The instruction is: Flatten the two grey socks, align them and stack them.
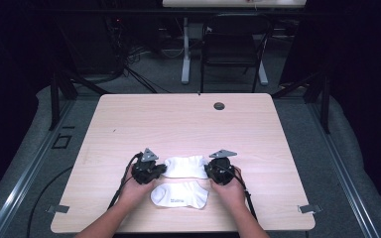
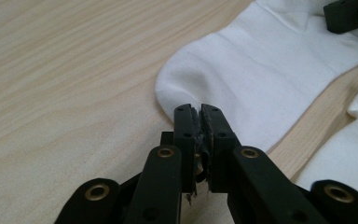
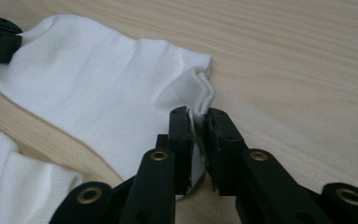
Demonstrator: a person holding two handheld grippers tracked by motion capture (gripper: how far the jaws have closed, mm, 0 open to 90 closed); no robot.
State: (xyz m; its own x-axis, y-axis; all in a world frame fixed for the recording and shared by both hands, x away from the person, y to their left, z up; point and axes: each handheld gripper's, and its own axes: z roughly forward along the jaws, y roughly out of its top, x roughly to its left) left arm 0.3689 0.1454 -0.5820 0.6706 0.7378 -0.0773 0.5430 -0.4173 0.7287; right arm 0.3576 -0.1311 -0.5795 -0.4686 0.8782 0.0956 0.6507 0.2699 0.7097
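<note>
Two white ankle socks lie flat on the wooden table (image 1: 178, 124), side by side. The far sock (image 1: 186, 166) stretches between my two grippers. My left gripper (image 1: 161, 170) is shut on its rounded left end, the jaws (image 2: 199, 112) pinched together over the fabric edge of the sock (image 2: 265, 74). My right gripper (image 1: 208, 170) is shut on the opposite end, with the folded cuff of the sock (image 3: 98, 93) caught between its jaws (image 3: 196, 116). The near sock (image 1: 179, 195) rests untouched between the person's hands, close to the front edge.
A round cable hole (image 1: 219, 105) sits near the table's far edge. Beyond the table stand a black chair (image 1: 233, 44) and a white desk leg (image 1: 185, 54). Tape marks (image 1: 59, 208) lie at the front corners. Bare wood spreads across the far half.
</note>
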